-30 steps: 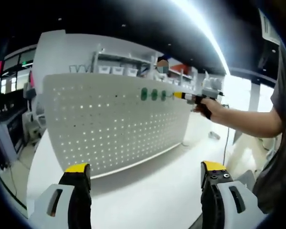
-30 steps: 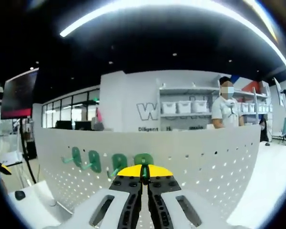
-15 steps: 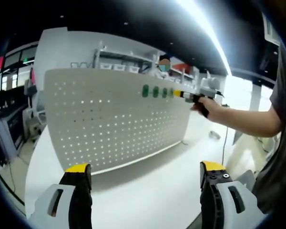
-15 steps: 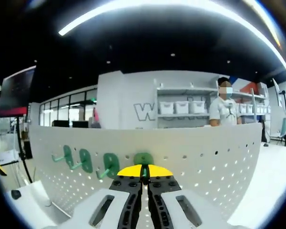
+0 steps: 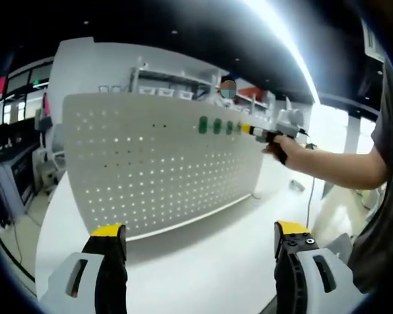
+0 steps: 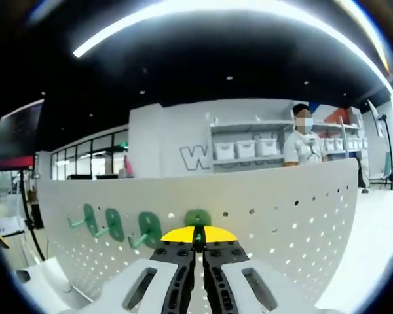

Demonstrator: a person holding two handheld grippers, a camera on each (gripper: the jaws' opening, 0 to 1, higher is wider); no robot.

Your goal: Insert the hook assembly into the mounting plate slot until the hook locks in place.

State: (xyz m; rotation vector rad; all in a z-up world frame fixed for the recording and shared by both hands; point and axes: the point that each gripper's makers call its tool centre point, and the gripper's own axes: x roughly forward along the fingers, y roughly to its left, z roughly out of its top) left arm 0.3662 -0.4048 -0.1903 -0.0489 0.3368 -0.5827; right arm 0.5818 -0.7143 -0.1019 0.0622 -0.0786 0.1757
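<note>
- The right gripper (image 6: 198, 237) is pressing a green hook (image 6: 198, 220) against the white pegboard (image 6: 281, 209), its yellow-tipped jaws closed on the hook with only a thin green strip showing between them.
- The hook's rounded green plate is sitting flat on the board just above the jaw tips, near the board's top edge.
- Three more green hooks (image 6: 114, 224) are hanging in a row to the left of it in the right gripper view, each with an oval plate and a prong sticking out toward the lower left.
- In the left gripper view, the right gripper (image 5: 265, 133) is meeting the pegboard (image 5: 150, 163) at the end of a row of green hooks (image 5: 216, 125), with the person's hand (image 5: 285, 147) and bare forearm behind it.
- The left gripper (image 5: 196, 232) is hanging over the white worktop (image 5: 203, 261) in front of the board, its jaws spread wide apart and holding nothing.
- The pegboard is standing upright on the worktop, with light coming through its holes.
- Shelves with white bins (image 6: 249, 149) and a person (image 6: 301, 140) are showing beyond the board.
</note>
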